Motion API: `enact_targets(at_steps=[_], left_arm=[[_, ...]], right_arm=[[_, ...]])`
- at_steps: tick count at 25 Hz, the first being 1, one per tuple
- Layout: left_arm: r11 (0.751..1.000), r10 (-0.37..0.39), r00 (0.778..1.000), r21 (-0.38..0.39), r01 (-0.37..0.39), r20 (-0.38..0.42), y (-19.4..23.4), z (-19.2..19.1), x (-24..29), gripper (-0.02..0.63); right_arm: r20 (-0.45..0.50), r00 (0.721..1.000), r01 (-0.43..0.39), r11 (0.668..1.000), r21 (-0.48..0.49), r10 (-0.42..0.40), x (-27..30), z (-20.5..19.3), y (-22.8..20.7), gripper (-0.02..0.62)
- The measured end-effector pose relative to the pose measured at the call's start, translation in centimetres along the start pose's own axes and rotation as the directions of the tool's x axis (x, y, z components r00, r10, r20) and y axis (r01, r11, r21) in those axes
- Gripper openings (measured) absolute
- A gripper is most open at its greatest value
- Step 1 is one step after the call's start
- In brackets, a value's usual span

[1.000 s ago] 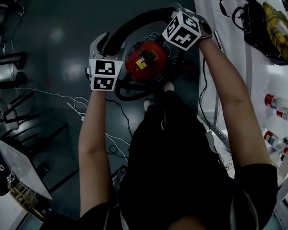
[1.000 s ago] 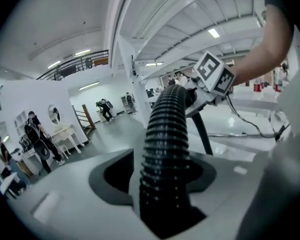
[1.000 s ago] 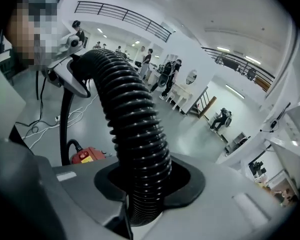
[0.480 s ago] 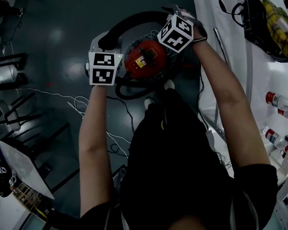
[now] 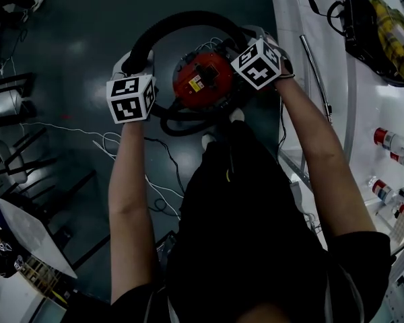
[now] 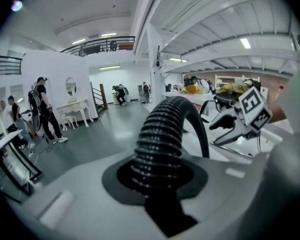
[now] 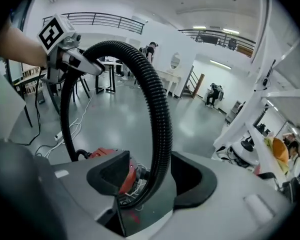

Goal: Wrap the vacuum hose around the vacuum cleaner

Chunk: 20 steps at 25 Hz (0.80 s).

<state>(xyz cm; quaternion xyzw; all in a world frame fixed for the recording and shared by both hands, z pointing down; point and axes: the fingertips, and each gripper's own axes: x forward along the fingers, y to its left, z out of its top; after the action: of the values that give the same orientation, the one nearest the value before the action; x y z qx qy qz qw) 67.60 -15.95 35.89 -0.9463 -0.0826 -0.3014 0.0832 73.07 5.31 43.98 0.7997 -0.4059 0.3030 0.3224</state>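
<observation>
- Hose (image 5: 182, 20) arcs over the red vacuum cleaner (image 5: 203, 79), which sits on the floor (image 5: 67, 32).
- We clench our left hand-held gripper (image 6: 160, 171) on the hose.
- Our right hand-held gripper (image 7: 152, 176) is opening; the hose passes loosely between its jaws.

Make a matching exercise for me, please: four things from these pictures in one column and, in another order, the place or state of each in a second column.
Things:
1. left gripper
2. vacuum cleaner
3. vacuum hose
4. black bag

Places or states:
A. lying on the white table
B. ribbed, bent in an arc
C. shut on the hose
D. red on top, standing on the dark floor

Right pairs: 1-C, 2-D, 3-B, 4-A.
</observation>
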Motion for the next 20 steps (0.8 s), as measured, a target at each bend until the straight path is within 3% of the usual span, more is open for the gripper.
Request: enact_targets(at_steps=[12,20], left_arm=[[0.975,0.052,0.997,-0.215,-0.063,-0.057,2.9,-5.6,0.6,0.103],[0.963,0.042,0.994,-0.261,-0.066,-0.097,3.4,-8.2,1.0,0.101]], right_arm=[[-0.044,0.995,-0.085,0.989,0.121,0.091,2.1,-4.6,5.0,0.230],[-0.061,0.983,-0.158,0.973,0.170,0.170,3.9,-6.0,8.9,0.230]])
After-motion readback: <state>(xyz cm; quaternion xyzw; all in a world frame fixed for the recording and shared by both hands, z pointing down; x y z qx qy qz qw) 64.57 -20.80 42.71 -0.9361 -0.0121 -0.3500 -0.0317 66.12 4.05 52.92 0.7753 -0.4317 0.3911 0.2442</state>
